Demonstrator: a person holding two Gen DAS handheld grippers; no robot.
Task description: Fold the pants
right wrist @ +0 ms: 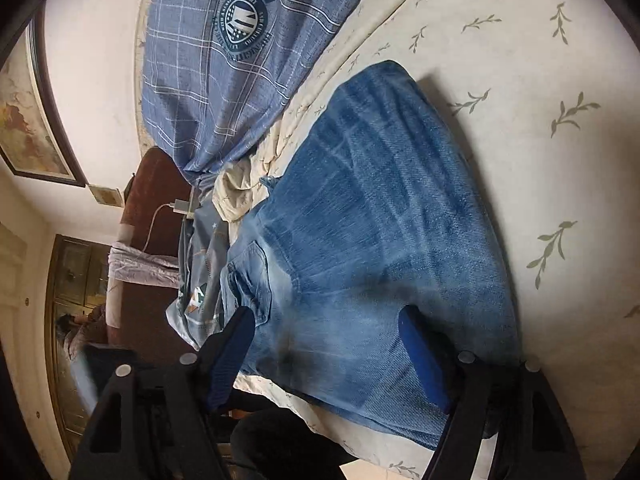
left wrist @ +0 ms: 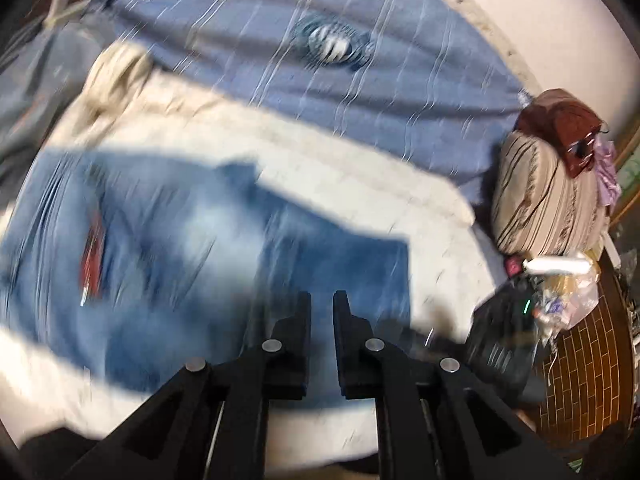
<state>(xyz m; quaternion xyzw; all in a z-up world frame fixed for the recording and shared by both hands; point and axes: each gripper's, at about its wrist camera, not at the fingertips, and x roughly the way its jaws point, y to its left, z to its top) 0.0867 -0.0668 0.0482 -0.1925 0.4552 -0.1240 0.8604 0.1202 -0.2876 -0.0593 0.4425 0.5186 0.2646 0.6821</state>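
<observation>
I am seeing the faded blue denim pants (right wrist: 372,240) lying folded into a compact block on the cream leaf-print bed cover (right wrist: 540,60), at twelve o'clock of my empty grippers, left gripper (left wrist: 322,300) nearly closed, right gripper (right wrist: 326,324) spread wide, so little folding is remaining, I judge.

Blue plaid blanket (right wrist: 224,76), beside jeans (right wrist: 360,240): round crest emblem (right wrist: 243,20) with banner word "STARS", seen upside down. Ring lettering around crest too small to read. Left wrist view blurred, nothing legible.
</observation>
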